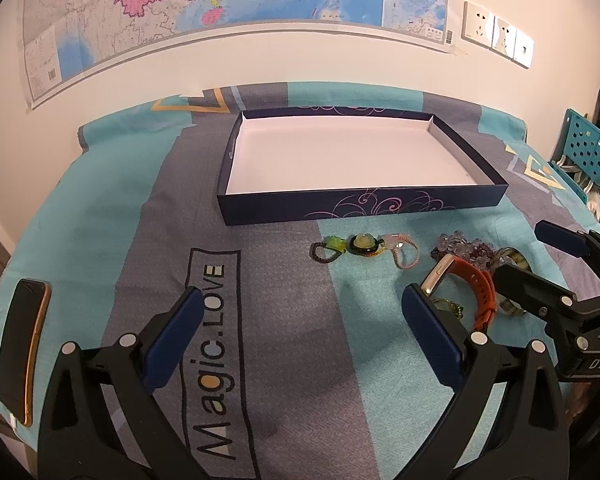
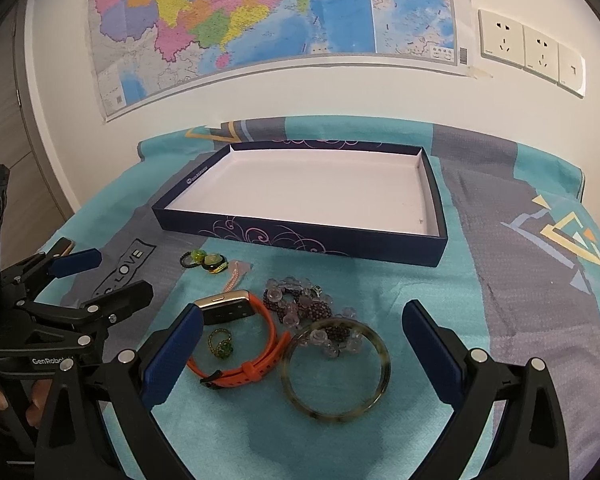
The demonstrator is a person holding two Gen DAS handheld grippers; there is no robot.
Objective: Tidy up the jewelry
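Note:
A shallow dark blue box [image 1: 364, 204] [image 2: 300, 238] with a white empty floor lies on the bed cloth. In front of it lie the jewelry pieces: an orange-strapped watch [image 2: 240, 344] [image 1: 466, 284], a mottled bangle [image 2: 336, 372], a purple bead cluster [image 2: 300, 304] [image 1: 462, 248], a green-gold ring [image 2: 220, 342], two green and yellow rings [image 2: 206, 260] [image 1: 348, 245] and a pink band [image 2: 236, 274] [image 1: 402, 250]. My right gripper [image 2: 302, 344] is open, low over the watch and bangle. My left gripper [image 1: 300, 322] is open and empty, left of the pile.
A dark phone [image 1: 22, 350] lies at the cloth's left edge. A map [image 2: 260, 12] and wall sockets [image 2: 532, 50] are on the wall behind. A teal perforated chair [image 1: 584, 148] stands to the right of the bed.

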